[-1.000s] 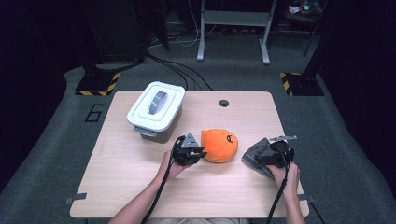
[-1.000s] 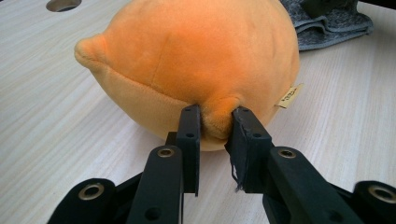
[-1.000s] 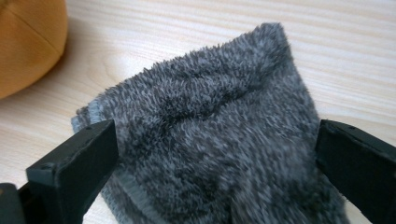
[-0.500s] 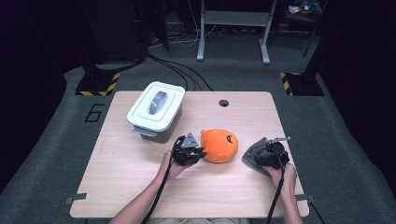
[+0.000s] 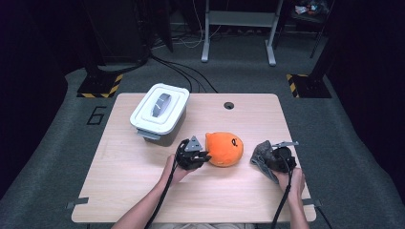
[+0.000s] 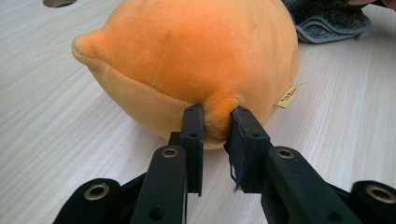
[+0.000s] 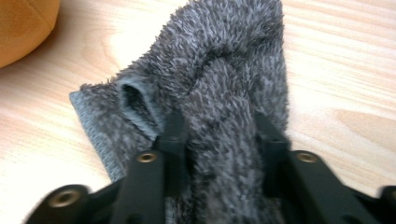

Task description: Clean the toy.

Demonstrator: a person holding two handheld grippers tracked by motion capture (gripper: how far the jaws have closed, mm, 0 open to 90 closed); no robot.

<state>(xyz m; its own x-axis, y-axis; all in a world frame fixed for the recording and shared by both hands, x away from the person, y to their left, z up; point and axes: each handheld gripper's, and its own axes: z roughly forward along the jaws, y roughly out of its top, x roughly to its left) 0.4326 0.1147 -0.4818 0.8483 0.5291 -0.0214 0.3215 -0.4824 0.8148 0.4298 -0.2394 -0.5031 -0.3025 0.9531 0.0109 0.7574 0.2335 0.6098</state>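
A white bin (image 5: pixel 160 113) with its lid on stands on the bench (image 5: pixel 143 191), up and to the left of the orange plush (image 5: pixel 224 149); its contents are hidden by the lid. The plush lies near the middle of the bench and serves as the mark for everything else. Just left of the plush, the left hand-held gripper (image 6: pixel 217 122) is clamped on a small fold of orange fabric at the plush's lower edge, its jaws nearly together with the tuft pinched between them. To the right of the plush, a short way apart from it, lies a grey fuzzy sock (image 7: pixel 219 88) on the bare wood. The right hand-held gripper (image 7: pixel 223 135) has just been closing its jaws, and they now stand on either side of the sock, squeezing a ridge of it between them. A round hole (image 5: pixel 229 105) in the bench sits above the plush, near the far edge. Nothing lies between the plush and the bin.
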